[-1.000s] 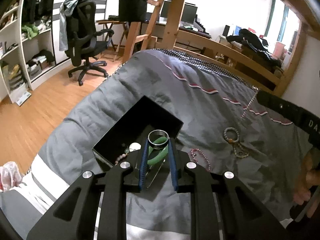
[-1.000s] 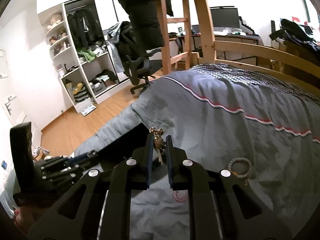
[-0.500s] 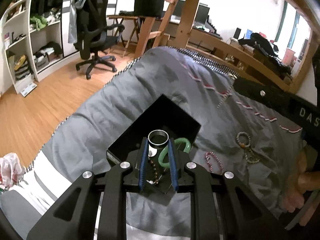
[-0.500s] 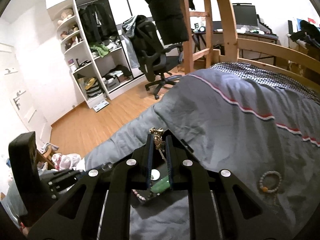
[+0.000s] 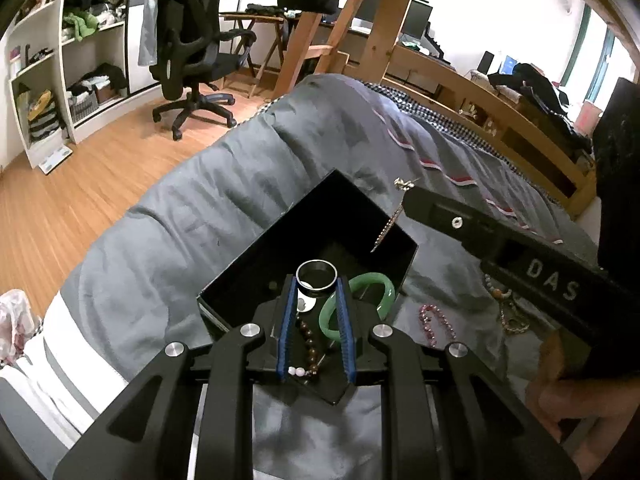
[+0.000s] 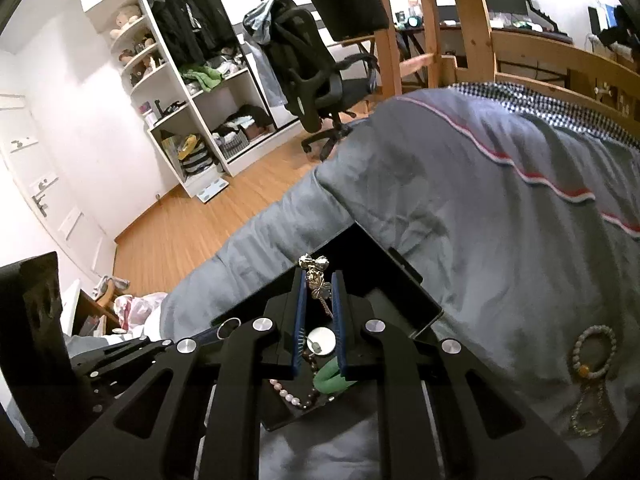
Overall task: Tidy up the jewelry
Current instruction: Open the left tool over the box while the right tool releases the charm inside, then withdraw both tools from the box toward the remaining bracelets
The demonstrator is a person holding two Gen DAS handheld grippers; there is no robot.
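Note:
A black jewelry box (image 5: 256, 268) lies open on the grey bedspread (image 5: 168, 232). My left gripper (image 5: 317, 282) is shut on a silver bangle (image 5: 316, 277) and holds it over the box. Inside lie a green jade bangle (image 5: 360, 304), a dark bead bracelet (image 5: 310, 344) and a round silver piece (image 6: 321, 339). My right gripper (image 6: 319, 278) is shut on a gold flower chain (image 6: 318, 282), which dangles over the box's far side in the left wrist view (image 5: 390, 222).
On the bedspread right of the box lie a pink bead bracelet (image 5: 436, 322) and a pale bead bracelet with a chain (image 6: 592, 354). A wooden bed rail (image 5: 480, 96) runs behind. An office chair (image 5: 192, 56) and shelves (image 5: 44, 92) stand on the wooden floor to the left.
Both grippers have moved in over the box. The right gripper with the gold chain now hangs above the box's far side; the left still holds the silver bangle.

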